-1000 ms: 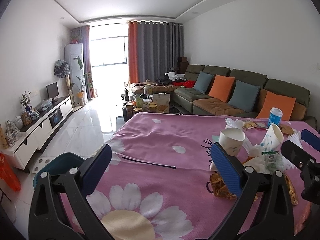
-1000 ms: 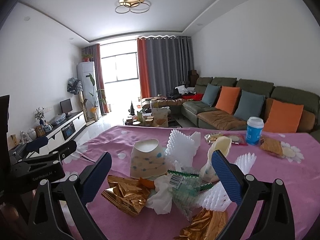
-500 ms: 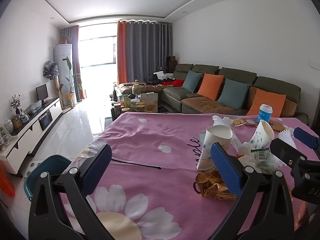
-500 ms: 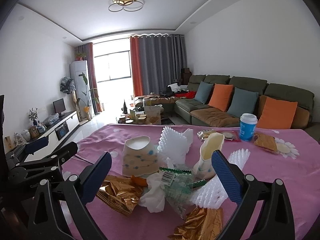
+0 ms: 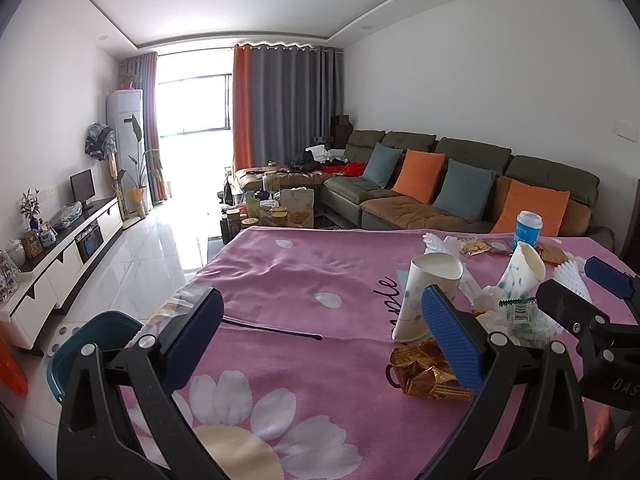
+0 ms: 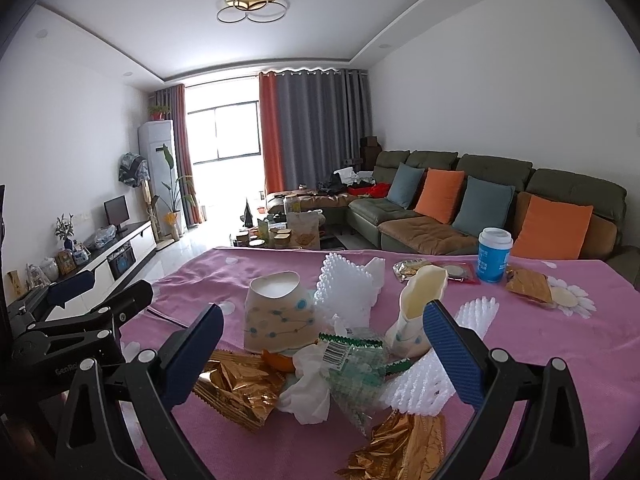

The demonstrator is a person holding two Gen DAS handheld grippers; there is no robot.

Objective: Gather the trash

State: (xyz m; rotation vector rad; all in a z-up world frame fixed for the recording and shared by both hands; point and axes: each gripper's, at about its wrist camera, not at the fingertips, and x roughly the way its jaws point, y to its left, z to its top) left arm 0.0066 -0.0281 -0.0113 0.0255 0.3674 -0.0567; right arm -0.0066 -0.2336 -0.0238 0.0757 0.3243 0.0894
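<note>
Living room with green sofa [image 5: 472,160], orange and blue cushions, grey and orange curtains, white TV cabinet [image 5: 60,256] on left wall. Tabletop [image 5: 304,276] in front of me under pink daisy cloth. My left fingers [image 5: 320,328] spread wide, empty, hovering over bare cloth, a thin black stick [image 5: 272,330] lying between them on the cloth. Teal bin [image 5: 96,340] on the floor past the left edge of the tabletop. My right fingers [image 6: 324,344] also spread wide, holding nothing, hovering low over the trash pile [image 6: 332,352]. In the pile: patterned paper cup [image 6: 280,316] upside down, second squashed cup [image 6: 420,312] just right of it, white foam net [image 6: 348,292] behind between them, another foam net [image 6: 432,376] at front right, crumpled white tissue [image 6: 308,384] touching a clear green-edged wrapper [image 6: 352,360] in the middle, gold foil wrapper [image 6: 236,388] at front left, another gold wrapper [image 6: 404,444] at the near edge. Orange scrap peeks out under the upturned cup, cannot tell what. Blue-white lidded cup [image 6: 494,256] upright farther back right, well apart from the pile, with flat snack packets [image 6: 528,284] near it. From the left wrist view my right gripper sits at the far right beside the pile.
</note>
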